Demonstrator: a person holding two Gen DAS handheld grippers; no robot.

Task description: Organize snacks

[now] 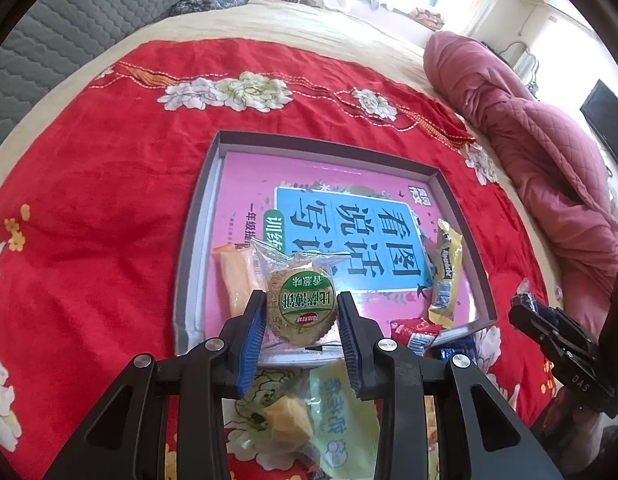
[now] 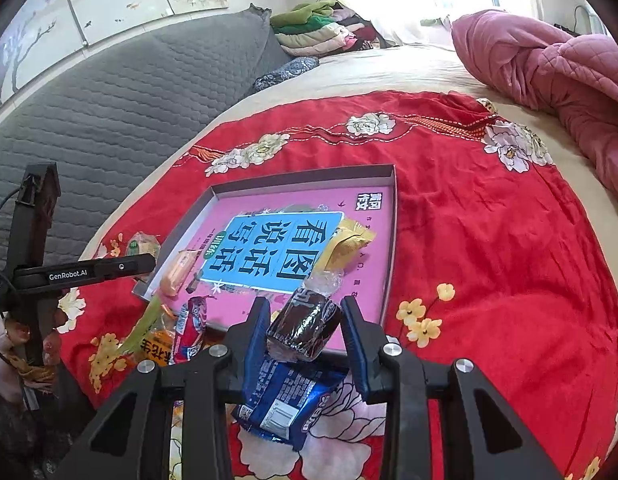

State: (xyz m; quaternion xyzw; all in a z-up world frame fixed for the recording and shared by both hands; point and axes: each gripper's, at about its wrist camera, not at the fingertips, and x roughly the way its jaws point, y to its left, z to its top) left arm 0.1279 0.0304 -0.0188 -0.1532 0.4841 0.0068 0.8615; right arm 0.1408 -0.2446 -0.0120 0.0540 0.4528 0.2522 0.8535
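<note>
Round green-labelled biscuit in clear crinkly wrapper [image 1: 301, 312], light and brittle, held edgewise by left tongs [image 1: 301, 320]; dark chocolate cake in clear film [image 2: 305, 330], soft and crushable, pinched across its middle by right tongs [image 2: 305, 330], both over the grey shallow tray [image 1: 461, 216].

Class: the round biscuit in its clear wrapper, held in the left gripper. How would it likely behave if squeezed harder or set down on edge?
The round biscuit looks thin and brittle, so a harder squeeze from the left gripper would probably crack it. Its glossy wrapper may slip. On edge, it would likely roll or topple.
</note>
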